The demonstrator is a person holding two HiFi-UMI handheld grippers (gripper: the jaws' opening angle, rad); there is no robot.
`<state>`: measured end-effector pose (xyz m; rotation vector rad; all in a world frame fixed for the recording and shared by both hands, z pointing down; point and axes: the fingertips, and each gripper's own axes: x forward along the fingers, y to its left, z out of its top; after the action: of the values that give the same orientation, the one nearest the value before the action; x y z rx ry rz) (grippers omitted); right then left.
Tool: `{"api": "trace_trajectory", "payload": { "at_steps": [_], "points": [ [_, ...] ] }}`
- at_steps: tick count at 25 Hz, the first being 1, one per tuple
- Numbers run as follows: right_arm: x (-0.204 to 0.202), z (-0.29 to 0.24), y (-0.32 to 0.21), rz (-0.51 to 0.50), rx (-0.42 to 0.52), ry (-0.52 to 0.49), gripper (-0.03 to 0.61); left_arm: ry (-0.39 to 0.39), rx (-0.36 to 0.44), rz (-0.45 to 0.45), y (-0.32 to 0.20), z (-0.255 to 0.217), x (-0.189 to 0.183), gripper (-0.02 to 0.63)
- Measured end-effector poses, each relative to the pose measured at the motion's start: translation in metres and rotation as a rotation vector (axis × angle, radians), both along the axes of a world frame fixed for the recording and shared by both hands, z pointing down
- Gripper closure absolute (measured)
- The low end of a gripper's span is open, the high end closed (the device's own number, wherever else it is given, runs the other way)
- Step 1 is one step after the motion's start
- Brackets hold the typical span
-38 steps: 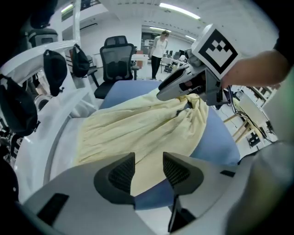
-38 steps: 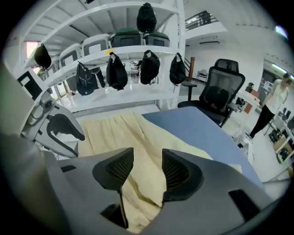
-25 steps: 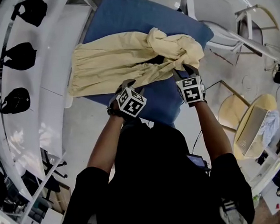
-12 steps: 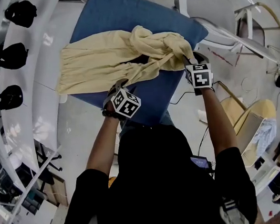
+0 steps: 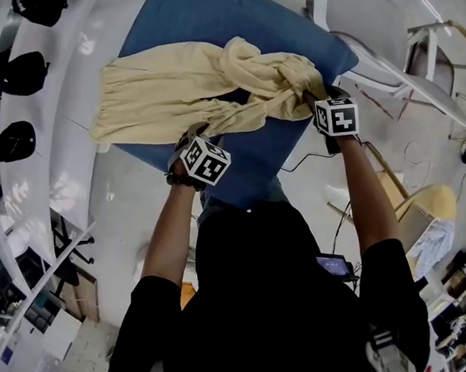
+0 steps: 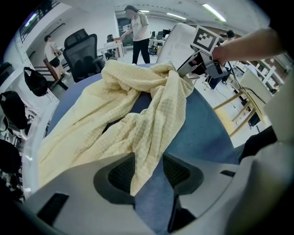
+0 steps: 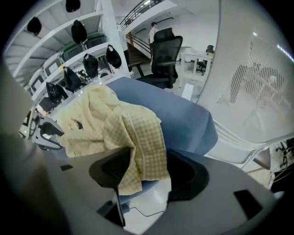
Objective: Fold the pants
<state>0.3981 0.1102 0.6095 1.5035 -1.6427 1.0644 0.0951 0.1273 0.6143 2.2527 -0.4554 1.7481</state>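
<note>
Bunched pale yellow checked cloth pants [image 5: 171, 90] on blue padded table top [image 5: 205, 16], upper middle of frame. Leg end pinched in left tongs [image 6: 148, 170]. Cloth loose between right tongs [image 7: 146, 167], just opening wide. Best, I think: shake out twist, lay legs flat, then fold.

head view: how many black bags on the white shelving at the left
3 black bags: one cut by the top edge, a second below it, a third lower still. More may lie outside the frame.

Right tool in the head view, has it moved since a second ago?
Yes. The right tool went rightward to the right edge of the blue table; its jaws have just been opening, pants between them.
</note>
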Motion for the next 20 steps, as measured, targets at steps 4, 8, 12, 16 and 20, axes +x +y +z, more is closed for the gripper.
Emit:
{"api": "trace_trajectory", "payload": {
  "at_steps": [4,8,12,16,20],
  "points": [
    [0.005,-0.001,0.01,0.077,0.031,-0.06,0.319,0.005,-0.016,-0.006,-0.001,0.006,-0.003,0.41],
    [0.008,0.001,0.022,0.135,0.029,-0.077,0.322,-0.001,-0.012,0.019,-0.004,0.013,-0.005,0.41],
    [0.008,0.007,0.026,0.209,0.007,-0.1,0.33,0.007,-0.043,0.023,-0.001,0.015,-0.003,0.411],
    [0.004,0.008,0.023,0.225,0.006,-0.045,0.372,-0.006,-0.05,0.053,-0.002,0.014,0.0,0.42],
    [-0.003,-0.008,0.022,0.173,0.054,0.052,0.493,-0.011,-0.027,0.062,-0.004,0.011,-0.003,0.511]
  ]
}}
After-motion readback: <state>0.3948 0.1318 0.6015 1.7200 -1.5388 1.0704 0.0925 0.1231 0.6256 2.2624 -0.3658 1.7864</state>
